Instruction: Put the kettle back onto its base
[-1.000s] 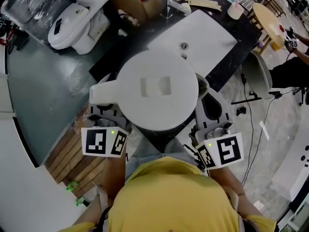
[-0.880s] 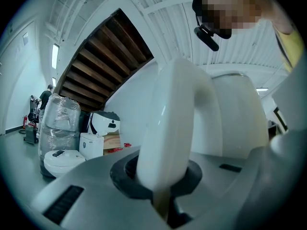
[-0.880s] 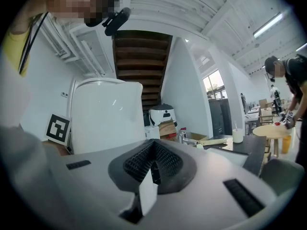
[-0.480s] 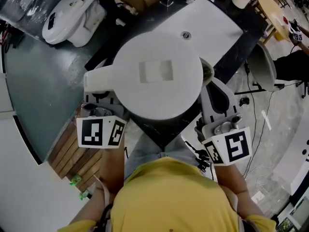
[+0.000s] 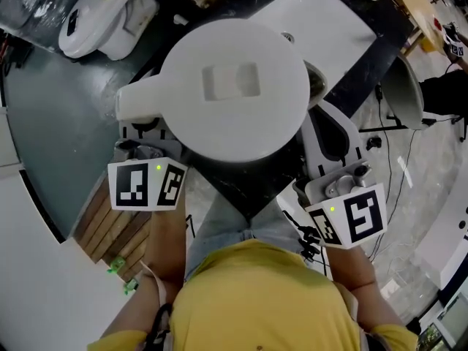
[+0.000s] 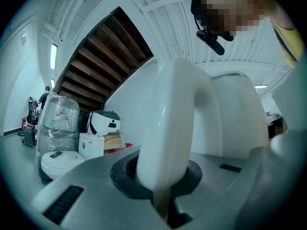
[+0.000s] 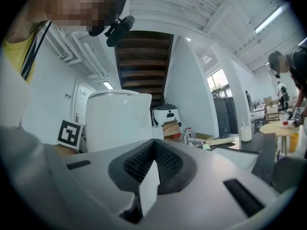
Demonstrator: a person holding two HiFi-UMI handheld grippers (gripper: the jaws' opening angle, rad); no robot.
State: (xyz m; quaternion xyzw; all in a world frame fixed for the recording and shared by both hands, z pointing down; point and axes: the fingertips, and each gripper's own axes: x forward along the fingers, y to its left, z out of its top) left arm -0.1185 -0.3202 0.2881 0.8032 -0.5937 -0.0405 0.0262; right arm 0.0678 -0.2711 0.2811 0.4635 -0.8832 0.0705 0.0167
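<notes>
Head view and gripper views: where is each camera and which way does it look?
Head view: on the person's head, looking steeply down at kettle, left gripper, right gripper, yellow shirt.
Left gripper view: on the left gripper, looking level along jaws shut on the kettle's handle.
Right gripper view: on the right gripper, looking level over closed jaws at the kettle.
Shared: the kettle.
</notes>
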